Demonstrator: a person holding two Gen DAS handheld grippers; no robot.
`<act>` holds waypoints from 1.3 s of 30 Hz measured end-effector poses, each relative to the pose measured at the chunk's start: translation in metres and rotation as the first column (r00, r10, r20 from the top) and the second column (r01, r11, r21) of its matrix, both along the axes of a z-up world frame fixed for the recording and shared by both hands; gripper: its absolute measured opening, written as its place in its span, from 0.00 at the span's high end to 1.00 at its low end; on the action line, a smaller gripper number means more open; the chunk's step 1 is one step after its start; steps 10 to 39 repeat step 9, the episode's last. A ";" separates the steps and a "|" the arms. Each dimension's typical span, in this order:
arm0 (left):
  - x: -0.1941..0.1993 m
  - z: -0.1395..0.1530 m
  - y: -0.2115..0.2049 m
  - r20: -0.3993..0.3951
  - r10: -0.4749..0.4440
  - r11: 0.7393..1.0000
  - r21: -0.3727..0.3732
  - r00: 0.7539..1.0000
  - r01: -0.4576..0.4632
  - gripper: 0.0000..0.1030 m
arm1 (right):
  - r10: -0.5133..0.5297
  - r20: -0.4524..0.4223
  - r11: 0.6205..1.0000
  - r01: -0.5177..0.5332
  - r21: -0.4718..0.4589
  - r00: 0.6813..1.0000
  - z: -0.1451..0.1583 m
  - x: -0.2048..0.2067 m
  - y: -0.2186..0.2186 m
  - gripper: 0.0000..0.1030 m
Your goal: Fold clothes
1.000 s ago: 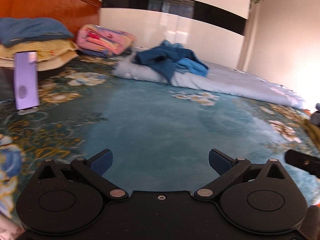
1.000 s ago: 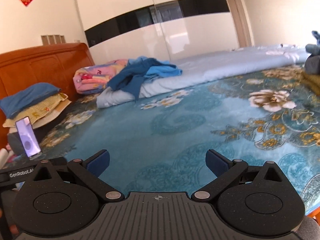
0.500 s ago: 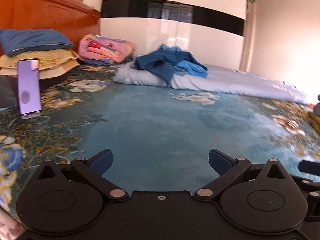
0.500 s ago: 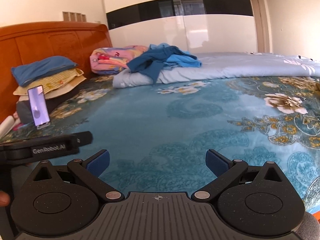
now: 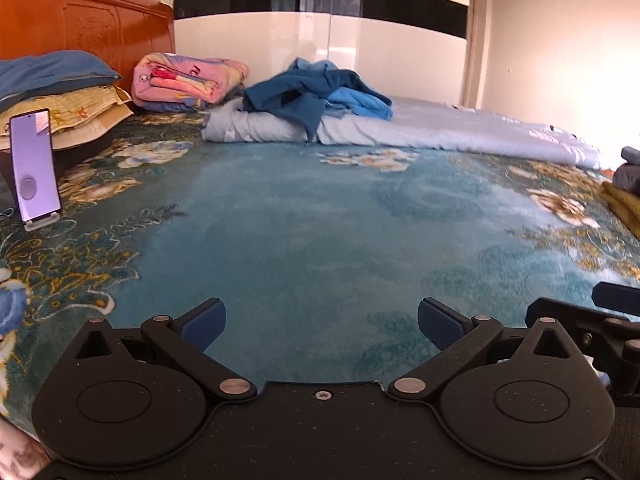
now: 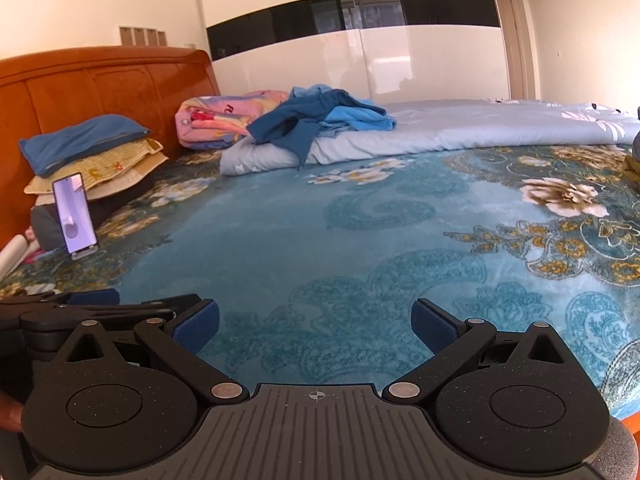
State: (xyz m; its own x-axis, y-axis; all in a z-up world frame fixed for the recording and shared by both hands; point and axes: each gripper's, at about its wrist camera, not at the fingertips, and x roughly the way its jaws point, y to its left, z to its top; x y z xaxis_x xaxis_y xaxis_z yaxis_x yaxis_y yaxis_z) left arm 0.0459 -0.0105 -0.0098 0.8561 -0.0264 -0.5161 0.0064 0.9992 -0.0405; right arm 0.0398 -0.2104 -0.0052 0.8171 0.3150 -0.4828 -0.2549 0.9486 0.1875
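Both grippers [image 5: 319, 322] [image 6: 315, 326] wide, empty

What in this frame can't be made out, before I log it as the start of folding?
- Blue clothes: heaped on the pale quilt; how many garments cannot be told in either view.
- Dark and mustard items: cut off by the left wrist view's right edge, barely showing in the right wrist view.
- Phone: screen content too small to read.
- Left gripper and right gripper: both open and empty.
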 end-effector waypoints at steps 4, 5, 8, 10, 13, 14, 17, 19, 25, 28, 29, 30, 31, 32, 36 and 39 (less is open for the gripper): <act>-0.002 0.000 -0.003 0.001 -0.008 1.000 0.010 1.000 0.008 0.01 | -0.002 -0.005 1.000 0.002 0.001 1.000 -0.001 0.000 -0.001 0.00; -0.002 0.000 -0.003 0.000 -0.009 1.000 0.013 1.000 0.009 0.01 | -0.002 -0.005 1.000 0.002 0.000 1.000 -0.001 -0.001 -0.001 0.00; -0.003 -0.001 -0.003 0.002 -0.011 1.000 0.023 1.000 0.010 0.01 | 0.004 -0.008 1.000 -0.004 0.002 1.000 -0.002 -0.001 0.000 0.00; -0.004 -0.001 -0.004 0.003 -0.011 1.000 0.025 1.000 0.011 0.01 | 0.004 -0.007 1.000 -0.004 0.002 1.000 -0.002 -0.001 0.000 0.00; -0.004 -0.001 -0.004 0.003 -0.011 1.000 0.025 1.000 0.011 0.01 | 0.004 -0.007 1.000 -0.004 0.002 1.000 -0.002 -0.001 0.000 0.00; -0.004 -0.001 -0.004 0.003 -0.011 1.000 0.025 1.000 0.011 0.01 | 0.004 -0.007 1.000 -0.004 0.002 1.000 -0.002 -0.001 0.000 0.00; -0.004 -0.001 -0.004 0.003 -0.011 1.000 0.025 1.000 0.011 0.01 | 0.004 -0.007 1.000 -0.004 0.002 1.000 -0.002 -0.001 0.000 0.00; -0.004 -0.001 -0.004 0.003 -0.011 1.000 0.025 1.000 0.011 0.01 | 0.004 -0.007 1.000 -0.004 0.002 1.000 -0.002 -0.001 0.000 0.00; -0.004 -0.001 -0.004 0.003 -0.011 1.000 0.025 1.000 0.011 0.01 | 0.004 -0.007 1.000 -0.004 0.002 1.000 -0.002 -0.001 0.000 0.00; -0.004 -0.001 -0.004 0.003 -0.011 1.000 0.025 1.000 0.011 0.01 | 0.004 -0.007 1.000 -0.004 0.002 1.000 -0.002 -0.001 0.000 0.00; -0.004 -0.001 -0.004 0.003 -0.011 1.000 0.025 1.000 0.011 0.01 | 0.004 -0.007 1.000 -0.004 0.002 1.000 -0.002 -0.001 0.000 0.00; -0.004 -0.001 -0.004 0.003 -0.011 1.000 0.025 1.000 0.011 0.01 | 0.004 -0.007 1.000 -0.004 0.002 1.000 -0.002 -0.001 0.000 0.00; -0.004 -0.001 -0.004 0.003 -0.011 1.000 0.025 1.000 0.011 0.01 | 0.004 -0.007 1.000 -0.004 0.002 1.000 -0.002 -0.001 0.000 0.00; -0.004 -0.001 -0.004 0.003 -0.011 1.000 0.025 1.000 0.011 0.01 | 0.004 -0.007 1.000 -0.004 0.002 1.000 -0.002 -0.001 0.000 0.00; -0.004 -0.001 -0.004 0.003 -0.011 1.000 0.025 1.000 0.011 0.01 | 0.004 -0.007 1.000 -0.004 0.002 1.000 -0.002 -0.001 0.000 0.00; -0.004 -0.001 -0.004 0.003 -0.011 1.000 0.025 1.000 0.011 0.01 | 0.004 -0.007 1.000 -0.004 0.002 1.000 -0.002 -0.001 0.000 0.00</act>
